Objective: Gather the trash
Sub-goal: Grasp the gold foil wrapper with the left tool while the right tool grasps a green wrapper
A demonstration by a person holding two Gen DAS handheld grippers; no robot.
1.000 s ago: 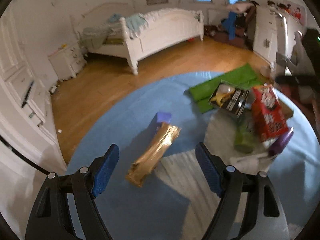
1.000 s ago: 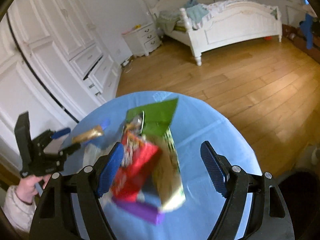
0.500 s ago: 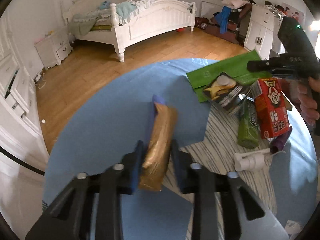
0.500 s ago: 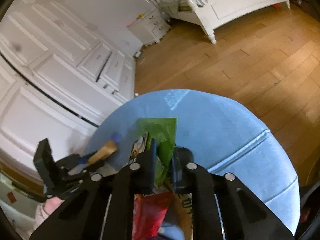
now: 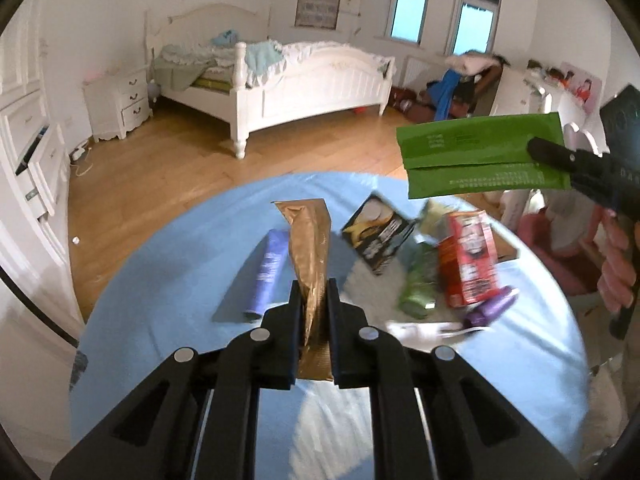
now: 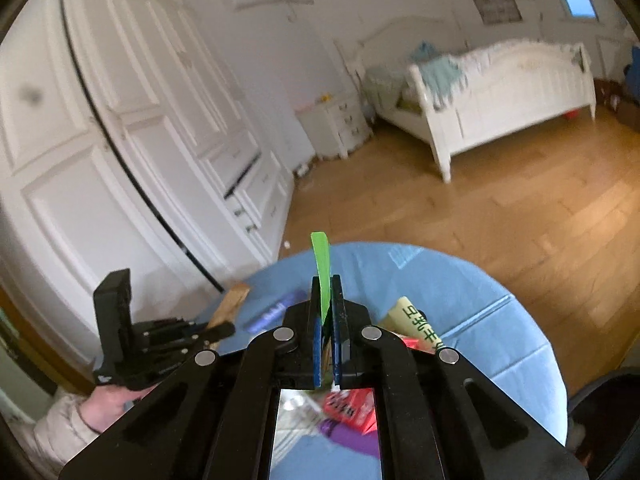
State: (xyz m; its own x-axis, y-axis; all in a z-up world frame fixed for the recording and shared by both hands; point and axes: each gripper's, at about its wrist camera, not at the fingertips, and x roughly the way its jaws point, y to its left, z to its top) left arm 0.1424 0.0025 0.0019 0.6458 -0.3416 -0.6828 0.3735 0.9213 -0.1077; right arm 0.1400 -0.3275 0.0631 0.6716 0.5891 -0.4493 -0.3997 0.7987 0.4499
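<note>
Gold wrapper (image 5: 310, 256); green packet (image 5: 482, 156); red carton (image 5: 468, 260); blue tablecloth (image 5: 172, 280).

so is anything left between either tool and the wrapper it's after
No. The left tool is already shut on the gold wrapper, and the right tool is shut on the green packet. Both are lifted off the table.

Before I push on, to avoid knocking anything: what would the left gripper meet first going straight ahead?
The left gripper, shut on the gold wrapper, points over the blue table. Probably nothing first; the purple tube lies just left, though depth is unclear.
</note>
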